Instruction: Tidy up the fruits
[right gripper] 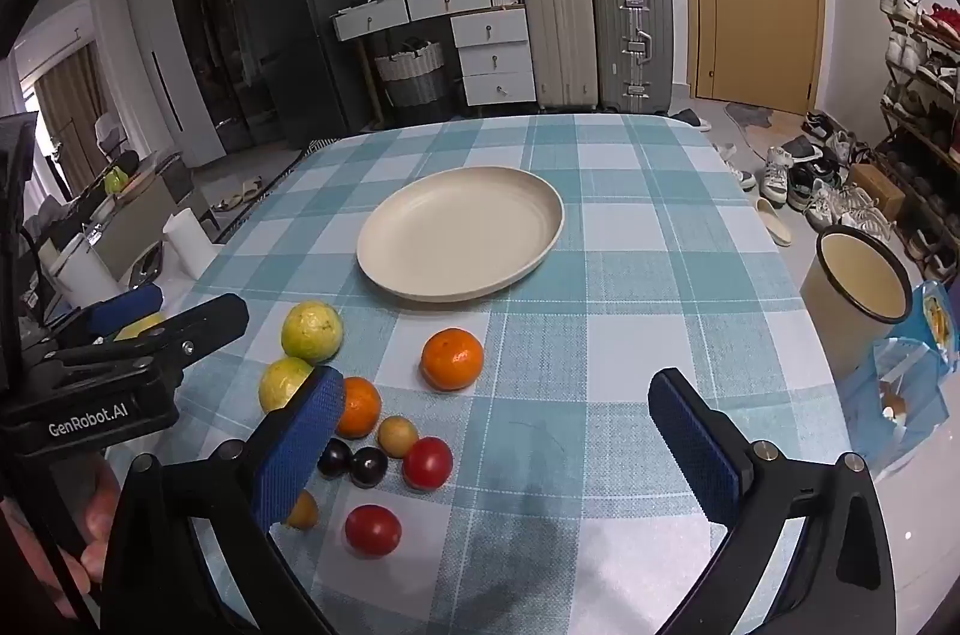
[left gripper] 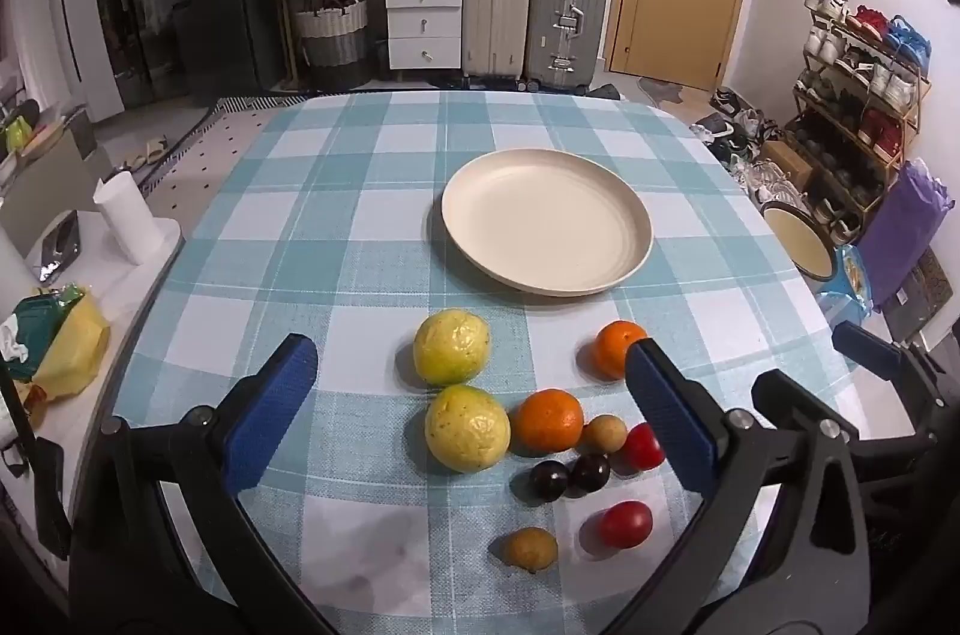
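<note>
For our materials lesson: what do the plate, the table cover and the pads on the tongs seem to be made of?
Plate: probably matte plastic or melamine; cream, dull sheen, ridged rim.
Table cover: woven cloth, or print imitating it; checked, visible weave.
Pads: likely rubber; blue, knurled, non-shiny.

I count one plate [left gripper: 546, 221], two guavas [left gripper: 451, 347], two oranges [left gripper: 549, 420], two tomatoes [left gripper: 625, 523], two dark plums [left gripper: 548, 480] and two small brown fruits [left gripper: 530, 549] on my table.
</note>
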Demonstrator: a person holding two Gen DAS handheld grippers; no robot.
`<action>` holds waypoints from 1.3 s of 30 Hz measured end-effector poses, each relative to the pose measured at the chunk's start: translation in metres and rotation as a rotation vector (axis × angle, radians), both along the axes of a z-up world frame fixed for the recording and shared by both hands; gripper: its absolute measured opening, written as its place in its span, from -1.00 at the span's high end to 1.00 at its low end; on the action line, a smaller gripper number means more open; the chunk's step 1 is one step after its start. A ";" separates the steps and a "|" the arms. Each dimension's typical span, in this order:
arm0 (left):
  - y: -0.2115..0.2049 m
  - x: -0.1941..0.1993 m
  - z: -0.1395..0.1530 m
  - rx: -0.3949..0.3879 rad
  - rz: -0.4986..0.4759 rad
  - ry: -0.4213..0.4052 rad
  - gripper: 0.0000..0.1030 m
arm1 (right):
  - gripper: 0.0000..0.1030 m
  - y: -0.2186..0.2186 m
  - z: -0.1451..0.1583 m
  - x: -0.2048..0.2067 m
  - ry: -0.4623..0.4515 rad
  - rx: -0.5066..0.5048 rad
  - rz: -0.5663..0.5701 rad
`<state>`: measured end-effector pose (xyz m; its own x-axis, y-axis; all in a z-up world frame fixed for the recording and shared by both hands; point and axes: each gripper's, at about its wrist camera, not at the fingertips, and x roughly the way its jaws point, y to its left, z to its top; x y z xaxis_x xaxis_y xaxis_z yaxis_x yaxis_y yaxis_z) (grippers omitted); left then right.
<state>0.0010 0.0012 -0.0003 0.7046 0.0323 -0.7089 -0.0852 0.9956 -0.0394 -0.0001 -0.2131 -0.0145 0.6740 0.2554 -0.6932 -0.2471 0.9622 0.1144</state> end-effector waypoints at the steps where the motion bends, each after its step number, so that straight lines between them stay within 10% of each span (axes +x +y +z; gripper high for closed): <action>1: 0.001 0.001 0.000 0.003 0.004 0.003 -0.99 | -1.00 0.000 0.000 0.000 0.001 0.002 0.001; 39: -0.004 -0.004 0.003 0.001 -0.019 -0.029 -0.99 | -1.00 -0.001 0.003 -0.001 -0.011 0.005 0.009</action>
